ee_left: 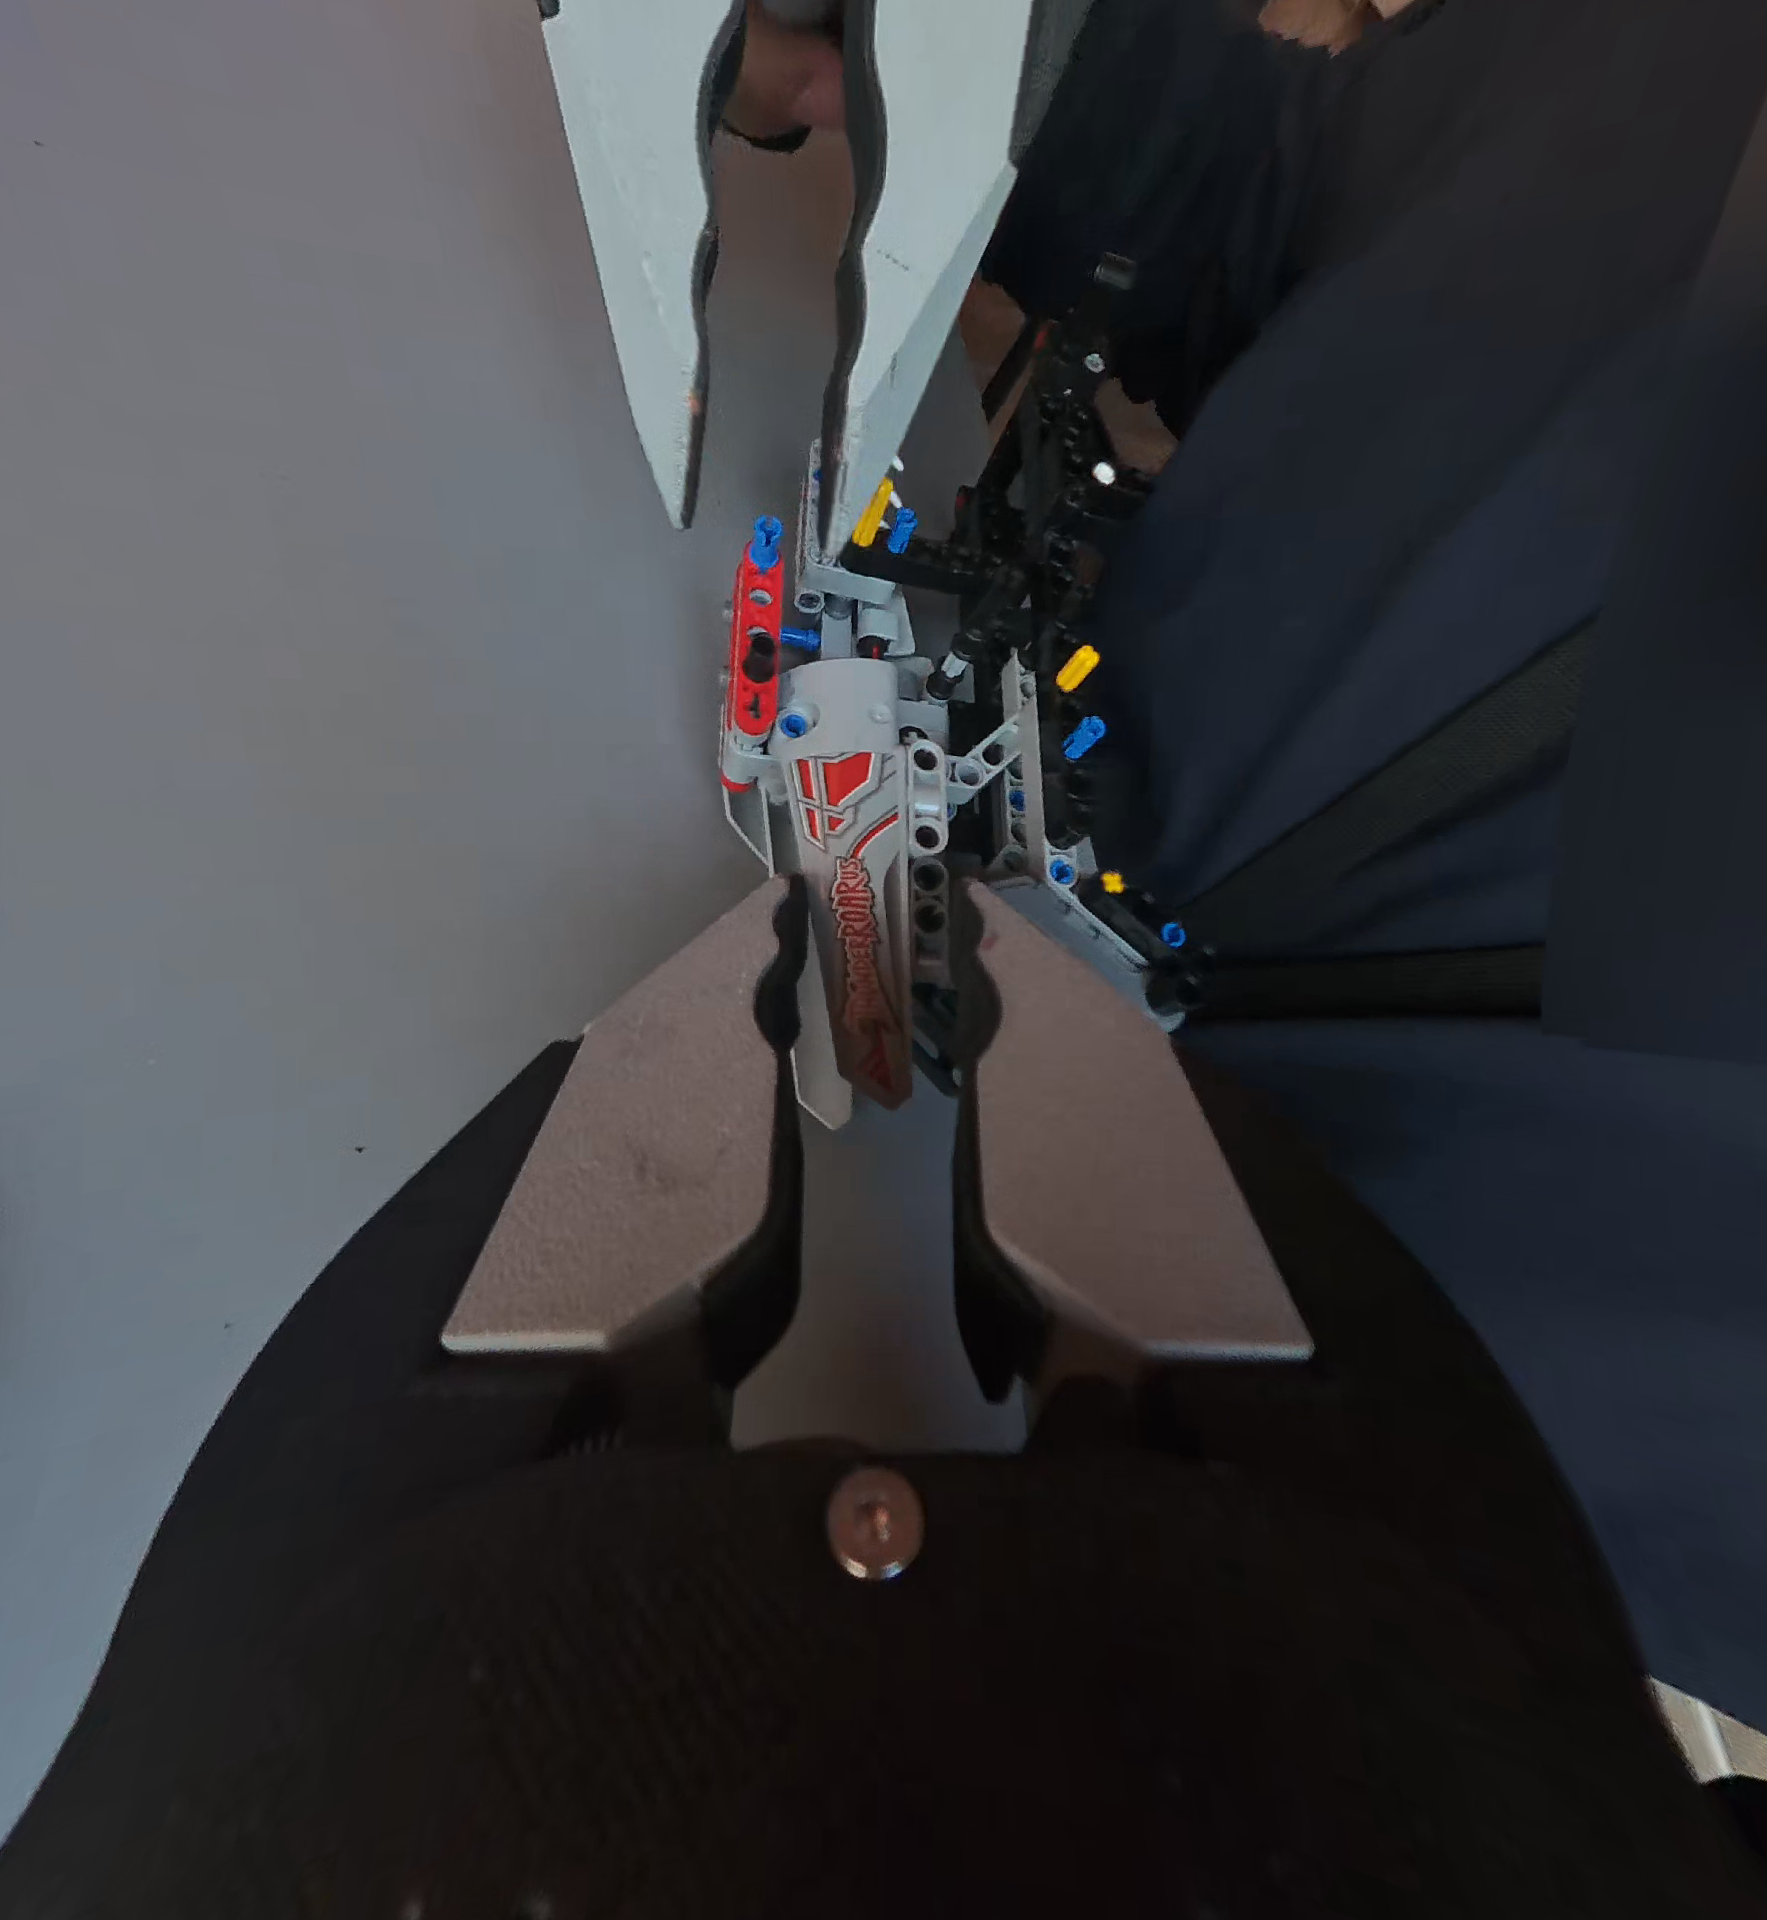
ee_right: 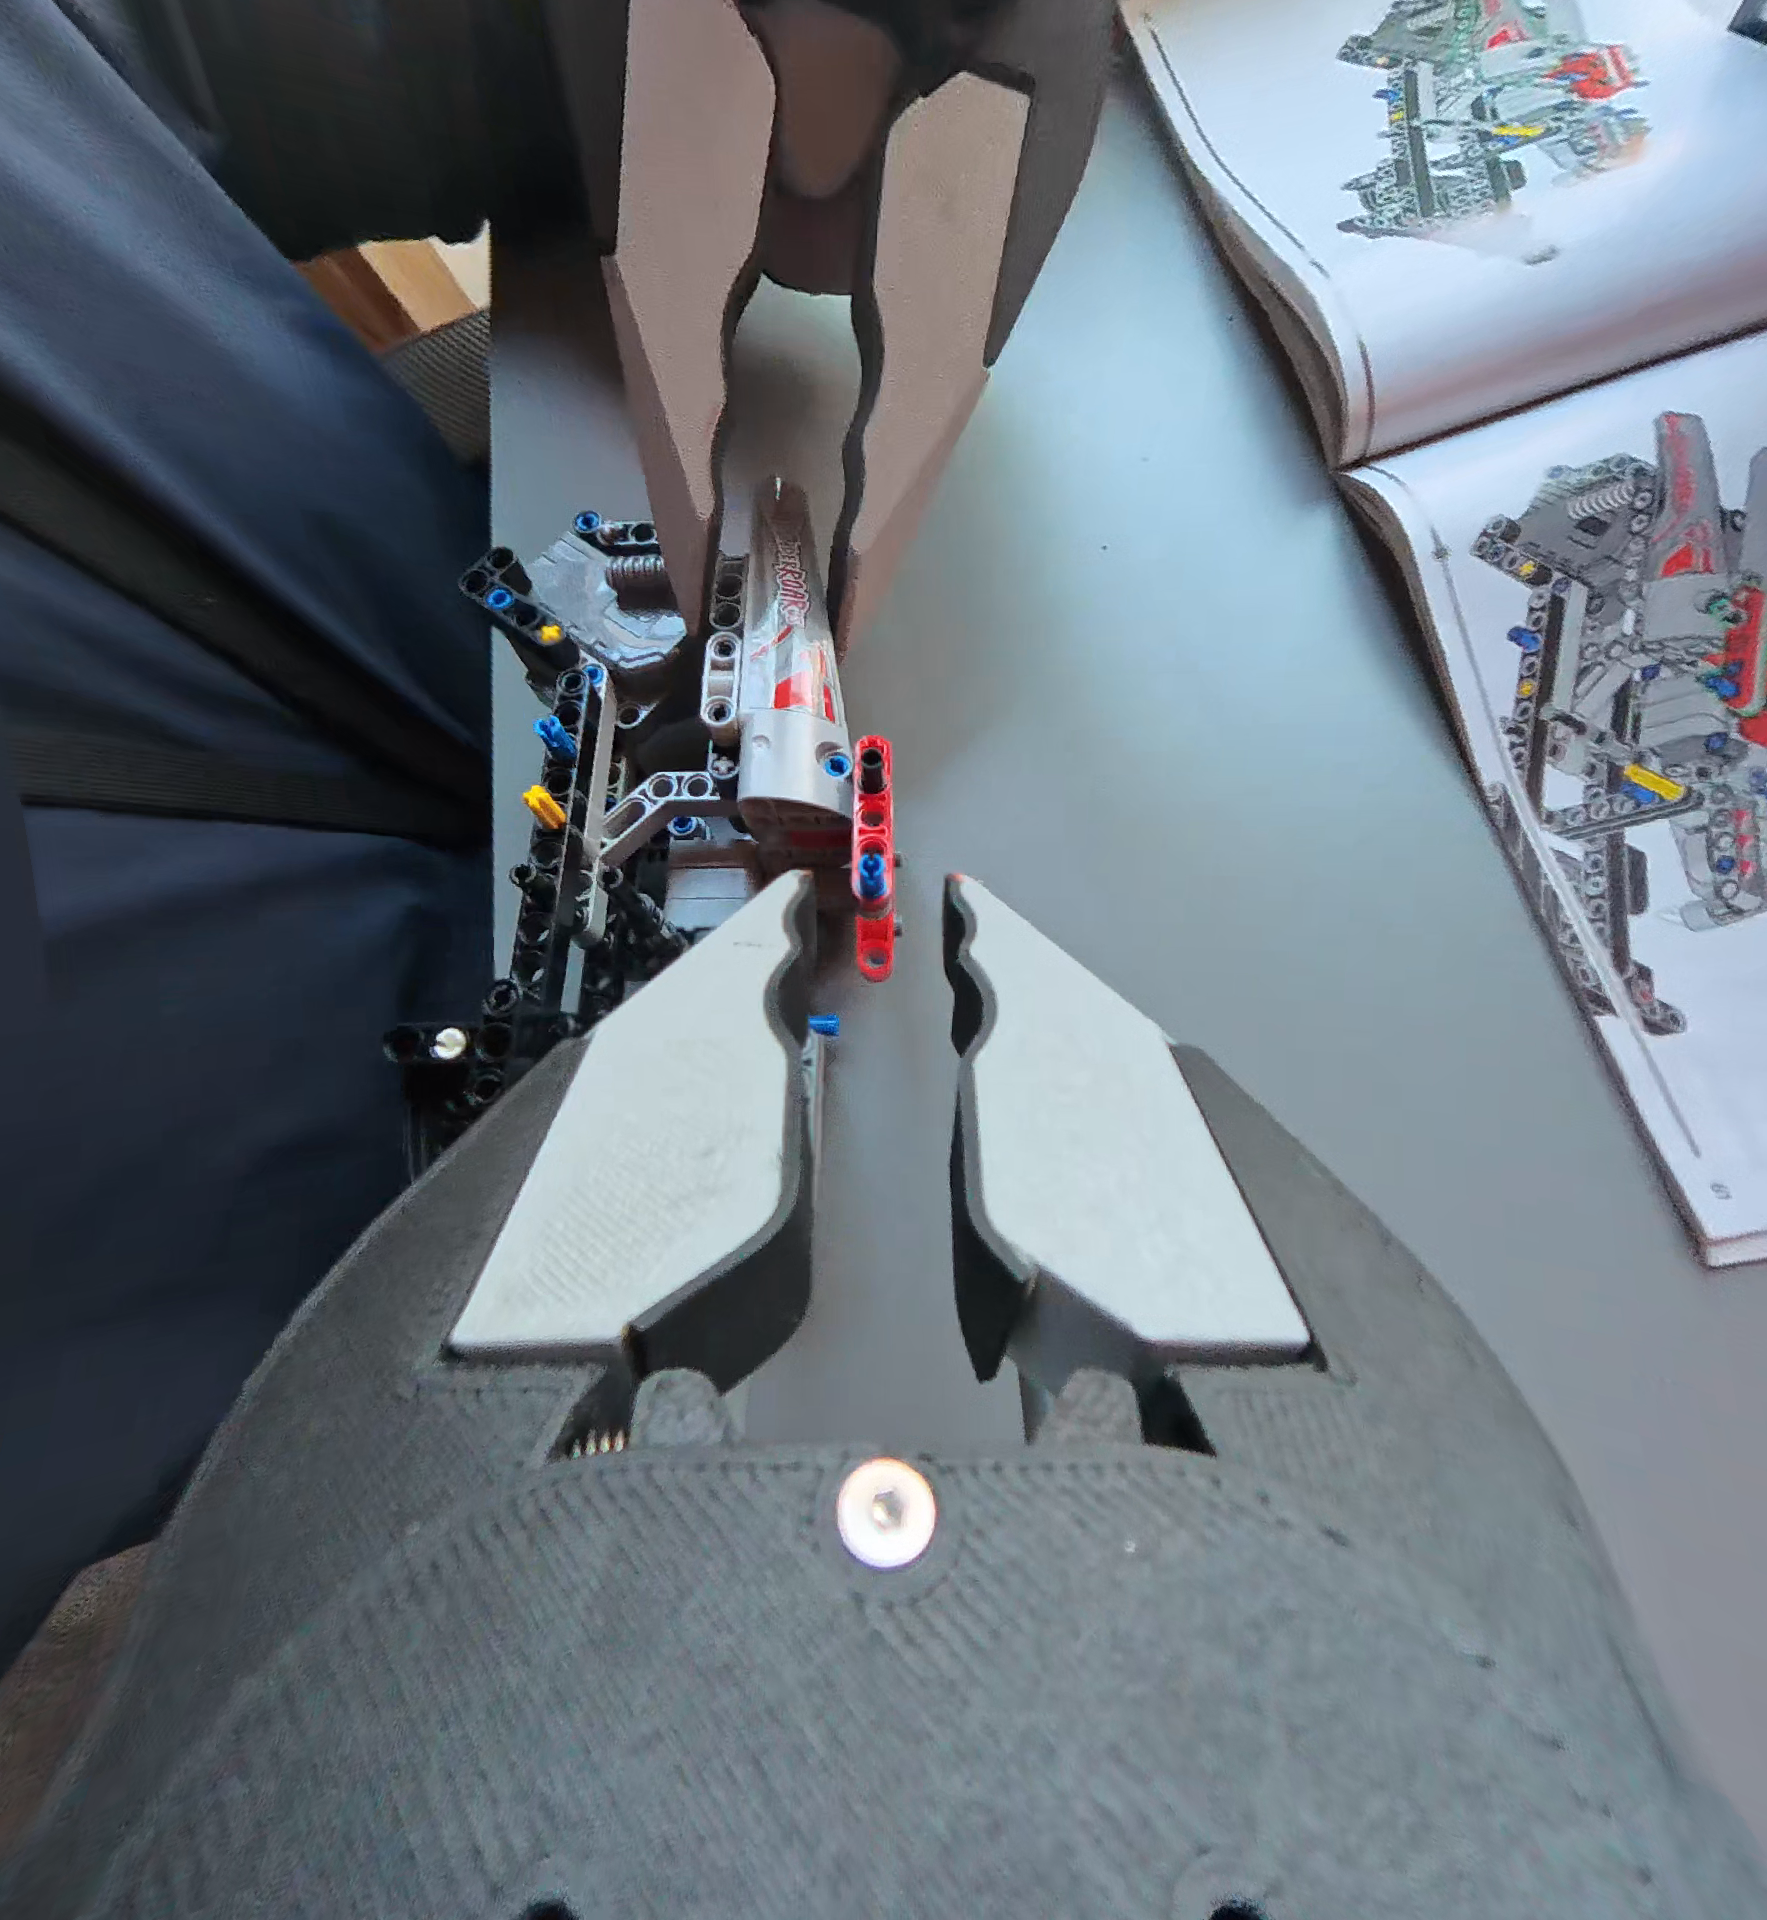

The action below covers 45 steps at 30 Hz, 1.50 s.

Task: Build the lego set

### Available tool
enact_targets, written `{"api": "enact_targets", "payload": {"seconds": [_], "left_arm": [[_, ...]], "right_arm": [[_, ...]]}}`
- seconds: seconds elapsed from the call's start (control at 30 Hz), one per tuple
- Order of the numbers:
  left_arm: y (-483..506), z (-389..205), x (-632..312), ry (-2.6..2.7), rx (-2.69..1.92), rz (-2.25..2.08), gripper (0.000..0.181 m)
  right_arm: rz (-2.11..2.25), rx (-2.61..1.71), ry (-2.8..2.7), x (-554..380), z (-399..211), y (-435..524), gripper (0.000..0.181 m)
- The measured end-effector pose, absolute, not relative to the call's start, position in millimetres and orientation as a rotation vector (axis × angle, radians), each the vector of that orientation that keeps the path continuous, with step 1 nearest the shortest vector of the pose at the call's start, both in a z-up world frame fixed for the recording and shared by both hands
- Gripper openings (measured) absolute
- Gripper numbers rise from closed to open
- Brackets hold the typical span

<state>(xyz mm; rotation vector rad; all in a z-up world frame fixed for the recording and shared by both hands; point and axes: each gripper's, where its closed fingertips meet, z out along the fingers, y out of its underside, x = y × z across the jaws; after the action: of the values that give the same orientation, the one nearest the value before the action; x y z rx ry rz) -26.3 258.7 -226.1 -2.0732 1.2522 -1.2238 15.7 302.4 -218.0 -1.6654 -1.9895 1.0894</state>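
The partly built lego model [ee_left: 972,644] is a black and grey beam frame with blue and yellow pins. It lies at the table's edge. My left gripper [ee_left: 879,885] is shut on its long grey panel with red stickers [ee_left: 848,935] and the grey beam beside it. In the right wrist view the left gripper [ee_right: 770,618] comes in from the top, on that panel [ee_right: 785,623]. My right gripper [ee_right: 876,881] is open, its tips on either side of the end of the red beam [ee_right: 874,831] on the model. The right gripper also shows in the left wrist view [ee_left: 754,535], just above the red beam [ee_left: 754,644].
An open instruction booklet [ee_right: 1585,727] lies on the grey table [ee_right: 1170,727] to the right of the model. A person's dark clothing [ee_right: 183,623] is right beside the table's edge, and the model's black frame [ee_right: 505,997] juts over that edge. Some 7 cm of space lies between my two pairs of fingers.
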Motion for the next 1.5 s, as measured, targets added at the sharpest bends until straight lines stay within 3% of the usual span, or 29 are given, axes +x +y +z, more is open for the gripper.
{"api": "enact_targets", "payload": {"seconds": [0.37,0.5,0.63,0.7,0.93,1.03,1.5], "left_arm": [[252.6,-223.6,-26.2,1.267,-2.074,-1.197,0.023],[250.3,-223.8,-26.9,1.251,-2.077,-1.179,0.023],[244.0,-224.4,-27.6,1.264,-2.076,-1.177,0.024],[240.5,-224.1,-28.3,1.285,-2.080,-1.182,0.024],[221.4,-223.6,-25.8,1.363,-2.090,-1.225,0.024],[222.3,-214.2,-17.3,1.346,-2.062,-1.274,0.025],[224.6,-217.2,-6.2,1.395,-2.054,-1.253,0.020]], "right_arm": [[1.245,-1.623,-1.861,15.4,-219.4,292.1,0.019],[1.237,-1.604,-1.805,15.8,-216.5,290.9,0.007],[1.229,-1.548,-1.809,10.2,-213.1,285.4,0.010],[1.207,-1.545,-1.874,8.8,-217.4,280.5,0.003],[1.224,-1.504,-2.039,11.4,-221.4,258.9,0.004],[1.237,-1.542,-2.076,10.0,-221.4,253.8,0.013],[1.142,-1.490,-2.084,7.6,-228.0,248.9,0.005]]}}
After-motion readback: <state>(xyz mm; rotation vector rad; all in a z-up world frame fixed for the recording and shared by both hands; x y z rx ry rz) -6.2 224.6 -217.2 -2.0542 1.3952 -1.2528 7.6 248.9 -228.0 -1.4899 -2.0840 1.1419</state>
